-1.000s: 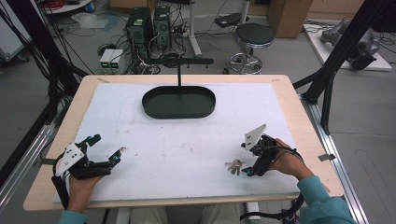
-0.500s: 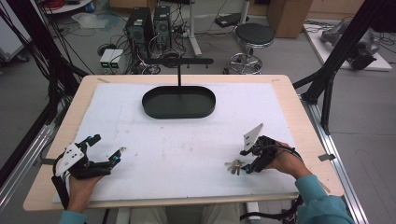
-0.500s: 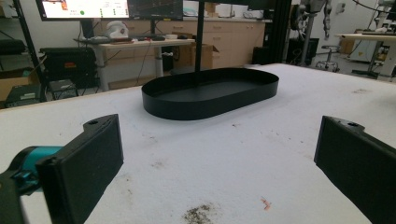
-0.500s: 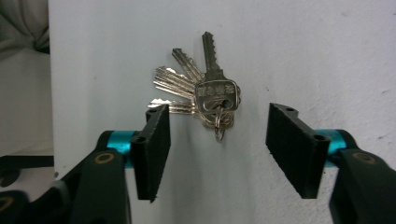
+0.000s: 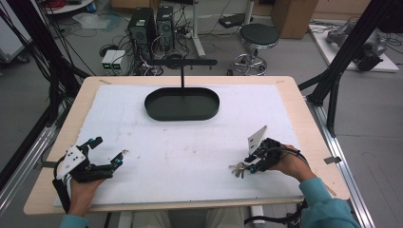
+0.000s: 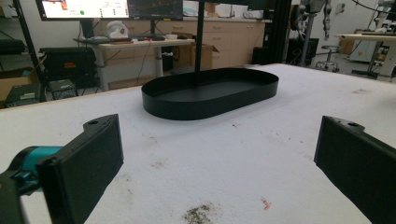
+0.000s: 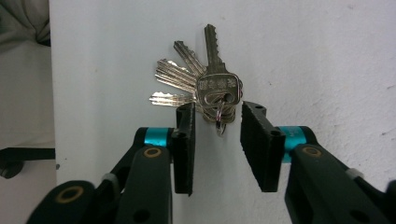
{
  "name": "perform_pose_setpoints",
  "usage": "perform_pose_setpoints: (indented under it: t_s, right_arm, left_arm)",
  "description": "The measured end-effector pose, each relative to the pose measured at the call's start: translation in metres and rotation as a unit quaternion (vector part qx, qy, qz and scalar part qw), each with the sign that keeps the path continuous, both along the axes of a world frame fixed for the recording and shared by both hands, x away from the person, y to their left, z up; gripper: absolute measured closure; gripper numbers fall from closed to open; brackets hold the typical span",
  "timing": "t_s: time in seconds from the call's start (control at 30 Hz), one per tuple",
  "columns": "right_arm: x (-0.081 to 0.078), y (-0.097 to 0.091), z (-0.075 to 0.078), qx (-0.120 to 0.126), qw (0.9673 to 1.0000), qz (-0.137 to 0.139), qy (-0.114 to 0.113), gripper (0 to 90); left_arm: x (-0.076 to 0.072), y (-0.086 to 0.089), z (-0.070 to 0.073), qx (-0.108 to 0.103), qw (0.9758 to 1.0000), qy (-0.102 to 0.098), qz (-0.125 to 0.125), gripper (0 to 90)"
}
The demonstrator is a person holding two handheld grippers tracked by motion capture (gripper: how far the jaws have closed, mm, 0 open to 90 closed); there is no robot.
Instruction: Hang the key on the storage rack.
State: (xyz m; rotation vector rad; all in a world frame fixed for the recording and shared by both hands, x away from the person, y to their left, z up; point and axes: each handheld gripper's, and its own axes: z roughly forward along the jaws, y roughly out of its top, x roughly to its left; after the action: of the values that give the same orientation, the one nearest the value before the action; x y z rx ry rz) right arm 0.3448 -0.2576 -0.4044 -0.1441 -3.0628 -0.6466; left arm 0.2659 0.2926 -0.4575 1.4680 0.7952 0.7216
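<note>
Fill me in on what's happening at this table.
A person sits at a white-topped table with a gripper in each hand. The right gripper is over a bunch of keys near the table's front edge; its jaws have just been closing and now flank the key heads, with gaps on both sides. The left gripper rests wide open, holding nothing. A black oval tray sits farther back.

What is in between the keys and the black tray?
Nothing: the high view shows only bare white table between the keys and the black tray.
</note>
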Motion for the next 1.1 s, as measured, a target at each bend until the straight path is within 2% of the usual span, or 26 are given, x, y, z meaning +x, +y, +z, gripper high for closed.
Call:
perform_pose_setpoints:
  t_s: [0.17, 0.4, 0.87, 1.1]
  right_arm:
    - [-0.0005, 0.0003, 0.0005, 0.000, 1.0000, 0.000, 0.001, 75.0]
    - [-0.0014, 0.0026, -0.0011, -0.010, 1.0000, 0.002, 0.001, 79.3]
    - [-0.0008, 0.0012, 0.0009, -0.003, 0.9999, 0.002, -0.010, 86.4]
    - [-0.0022, 0.0020, 0.0012, -0.005, 0.9999, -0.009, -0.008, 88.3]
  left_arm:
    - [0.0000, 0.0000, 0.0000, -0.001, 1.0000, 0.000, 0.000, 1.7]
    - [-0.0001, 0.0000, 0.0000, -0.001, 1.0000, 0.000, 0.000, 1.7]
    - [0.0000, 0.0000, 0.0000, -0.001, 1.0000, 0.000, -0.001, 1.7]
    - [0.0000, 0.0001, 0.0000, -0.001, 1.0000, 0.000, 0.000, 1.7]
